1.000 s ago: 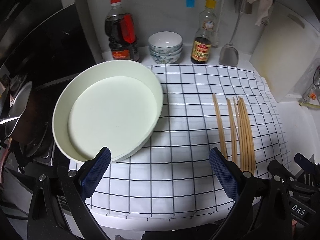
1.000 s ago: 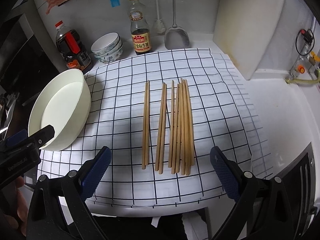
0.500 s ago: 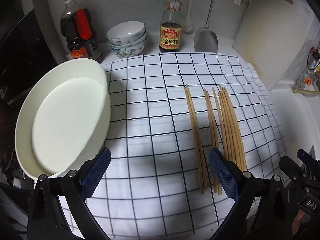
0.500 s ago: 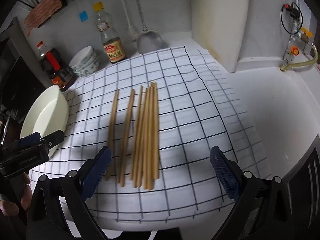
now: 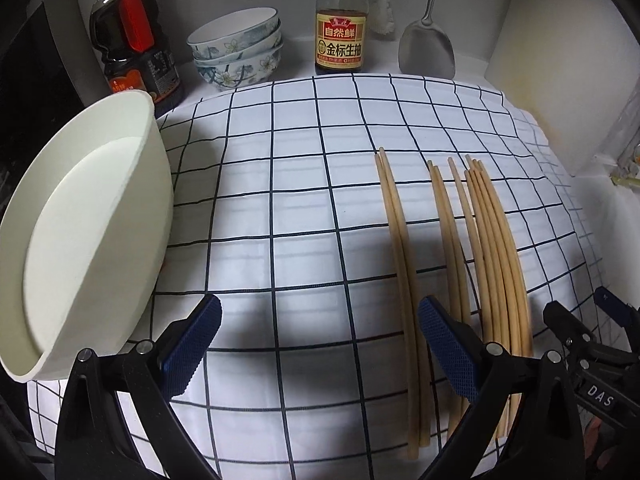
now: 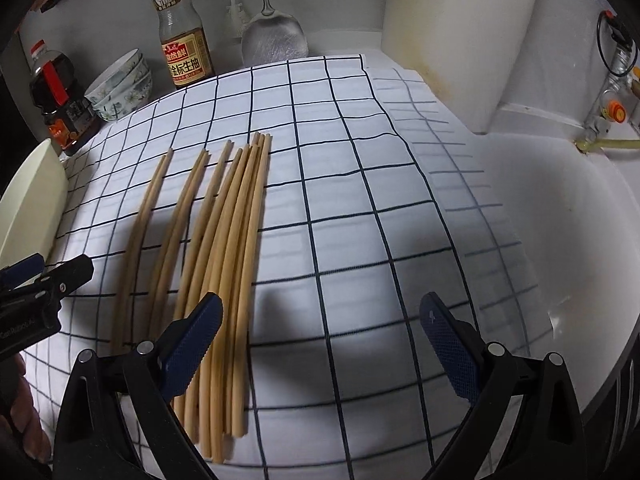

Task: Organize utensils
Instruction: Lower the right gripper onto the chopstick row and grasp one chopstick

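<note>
Wooden chopsticks (image 5: pixel 460 264) are lying on the checked cloth (image 5: pixel 300 208), right of the empty white basin (image 5: pixel 80 240). Both claws, left claw (image 5: pixel 320 348) and right claw (image 6: pixel 320 348), are gaping, holding nothing. Only the right view is showing the gas valve (image 6: pixel 612 110).

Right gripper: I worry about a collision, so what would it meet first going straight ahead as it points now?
Likely the bare checked cloth; the open right gripper has the wooden chopsticks left of its line. Depth is unclear.

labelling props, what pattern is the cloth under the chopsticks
White cloth with a dark grid check, clearest in the left wrist view.
</note>
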{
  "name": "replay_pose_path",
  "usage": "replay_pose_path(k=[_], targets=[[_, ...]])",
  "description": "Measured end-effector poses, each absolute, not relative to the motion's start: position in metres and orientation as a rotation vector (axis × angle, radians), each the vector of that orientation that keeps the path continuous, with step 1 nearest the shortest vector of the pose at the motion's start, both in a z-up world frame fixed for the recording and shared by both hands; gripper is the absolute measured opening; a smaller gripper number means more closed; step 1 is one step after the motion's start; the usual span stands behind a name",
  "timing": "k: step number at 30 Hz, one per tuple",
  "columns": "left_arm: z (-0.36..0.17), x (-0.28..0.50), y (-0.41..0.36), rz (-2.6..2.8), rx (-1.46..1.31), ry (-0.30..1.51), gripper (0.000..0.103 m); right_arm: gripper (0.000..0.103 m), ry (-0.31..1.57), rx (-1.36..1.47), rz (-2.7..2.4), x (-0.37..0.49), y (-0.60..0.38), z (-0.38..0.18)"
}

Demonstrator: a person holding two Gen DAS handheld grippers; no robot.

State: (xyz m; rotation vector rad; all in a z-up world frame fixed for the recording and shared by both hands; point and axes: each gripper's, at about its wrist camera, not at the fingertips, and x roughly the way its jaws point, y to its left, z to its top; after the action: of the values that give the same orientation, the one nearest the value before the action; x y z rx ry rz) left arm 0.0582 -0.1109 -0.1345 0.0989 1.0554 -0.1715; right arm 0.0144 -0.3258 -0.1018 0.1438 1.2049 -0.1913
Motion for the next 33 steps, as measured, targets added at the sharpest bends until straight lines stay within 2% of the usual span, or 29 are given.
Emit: replay_pose_path(k=[13, 30, 33], targets=[[-0.16, 0.063, -0.119, -0.174, 0.105, 1.089, 0.097, 0.094, 1.216, 0.084, -0.174, 0.026, -0.323, -0.117], [-0.166, 0.072, -0.125, -0.178, 0.115, 1.088, 0.097, 0.093, 1.2, -0.003, -0.157, 0.034, -0.318, -0.123], [-0.166, 0.078, -0.13, -0.183, 0.117, 1.072, 0.095, 0.085, 1.187, 0.025, -0.121, 0.038, -0.319, -0.124]])
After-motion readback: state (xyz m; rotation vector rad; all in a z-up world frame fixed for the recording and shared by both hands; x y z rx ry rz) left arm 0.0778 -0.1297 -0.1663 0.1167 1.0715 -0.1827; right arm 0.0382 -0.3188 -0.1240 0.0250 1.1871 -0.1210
